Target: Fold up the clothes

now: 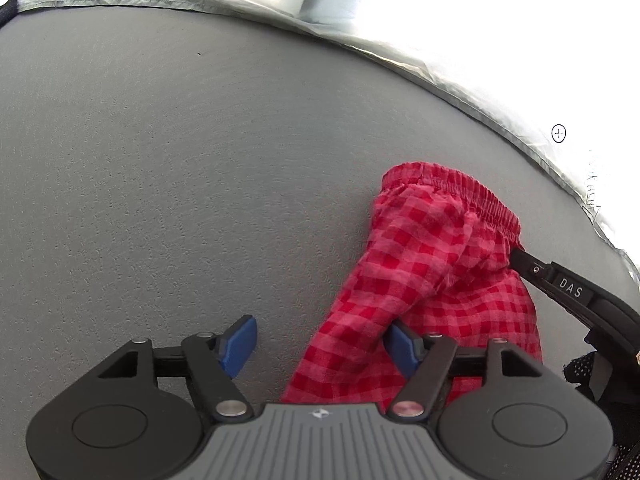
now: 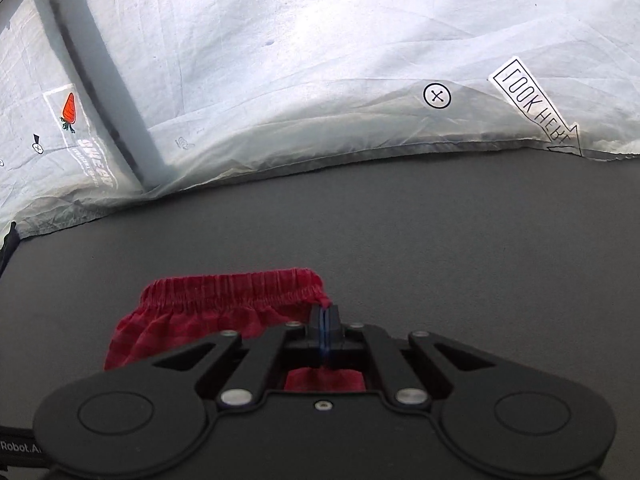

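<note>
A pair of red checked shorts point(image 1: 432, 264) with a gathered elastic waistband lies bunched on the grey mat point(image 1: 160, 160). In the left wrist view my left gripper point(image 1: 322, 346) stands open, its blue pads wide apart. A fold of the shorts hangs between them and rests against the right pad point(image 1: 402, 350), unpinched. My right gripper point(image 2: 325, 314) is shut on the right end of the waistband point(image 2: 236, 284), and the shorts point(image 2: 180, 328) trail off to its left. From the left wrist view the right gripper point(image 1: 520, 254) comes in from the right, with its tip at the waistband.
A crumpled white sheet point(image 2: 320, 60) borders the far edge of the mat point(image 2: 440, 220). It carries a carrot picture point(image 2: 69, 110), a circled cross point(image 2: 437, 96) and a "LOOK HERE" arrow point(image 2: 536, 112). A grey upright bar point(image 2: 100, 72) shows at the far left.
</note>
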A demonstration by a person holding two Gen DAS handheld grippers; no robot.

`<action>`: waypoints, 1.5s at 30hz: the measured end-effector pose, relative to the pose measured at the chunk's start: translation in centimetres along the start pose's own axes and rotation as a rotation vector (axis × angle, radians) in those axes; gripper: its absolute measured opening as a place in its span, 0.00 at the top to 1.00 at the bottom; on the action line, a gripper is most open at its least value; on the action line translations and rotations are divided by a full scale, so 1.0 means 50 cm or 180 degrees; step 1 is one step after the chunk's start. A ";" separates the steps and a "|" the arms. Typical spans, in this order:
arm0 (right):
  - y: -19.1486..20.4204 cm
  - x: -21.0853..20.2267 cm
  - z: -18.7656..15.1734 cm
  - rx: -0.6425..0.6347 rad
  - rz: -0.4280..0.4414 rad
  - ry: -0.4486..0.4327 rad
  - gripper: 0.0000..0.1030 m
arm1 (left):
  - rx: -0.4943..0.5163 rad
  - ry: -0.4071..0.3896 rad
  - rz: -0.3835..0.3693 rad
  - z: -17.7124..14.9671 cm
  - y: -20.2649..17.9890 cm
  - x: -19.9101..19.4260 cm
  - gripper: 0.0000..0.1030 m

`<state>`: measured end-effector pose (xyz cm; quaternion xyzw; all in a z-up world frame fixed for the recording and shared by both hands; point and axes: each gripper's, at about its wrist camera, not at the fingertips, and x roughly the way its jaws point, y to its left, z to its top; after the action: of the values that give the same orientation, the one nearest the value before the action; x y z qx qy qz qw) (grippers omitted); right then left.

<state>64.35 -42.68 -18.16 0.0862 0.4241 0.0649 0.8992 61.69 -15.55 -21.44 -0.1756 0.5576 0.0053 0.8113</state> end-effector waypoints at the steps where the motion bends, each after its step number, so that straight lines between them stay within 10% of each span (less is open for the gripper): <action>1: -0.004 -0.003 0.000 0.0046 -0.0018 0.0016 0.96 | 0.0022 -0.0002 0.0009 -0.001 -0.001 -0.001 0.32; 5: -0.020 -0.050 -0.007 0.0167 -0.0117 -0.0076 0.78 | -0.0025 0.0014 0.0005 -0.020 0.011 -0.019 0.32; 31: -0.204 -0.430 -0.367 0.0915 0.0116 0.0229 0.66 | -0.0098 0.0223 -0.0102 -0.401 0.104 -0.190 0.32; 35: -0.189 -0.422 -0.381 0.0796 0.0213 0.0253 0.99 | -0.0197 0.0176 -0.0155 -0.409 0.115 -0.195 0.34; 42: -0.198 -0.502 -0.399 0.0878 0.0250 -0.0107 0.99 | -0.0311 0.0124 -0.0214 -0.437 0.138 -0.208 0.81; 45: -0.206 -0.485 -0.437 0.0963 0.0113 0.0110 0.99 | -0.0434 0.0145 -0.0321 -0.445 0.158 -0.211 0.82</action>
<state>32.56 -55.14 -15.76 0.2269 0.4429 0.0176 0.8672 35.99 -12.64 -21.11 -0.2583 0.5647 -0.0017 0.7838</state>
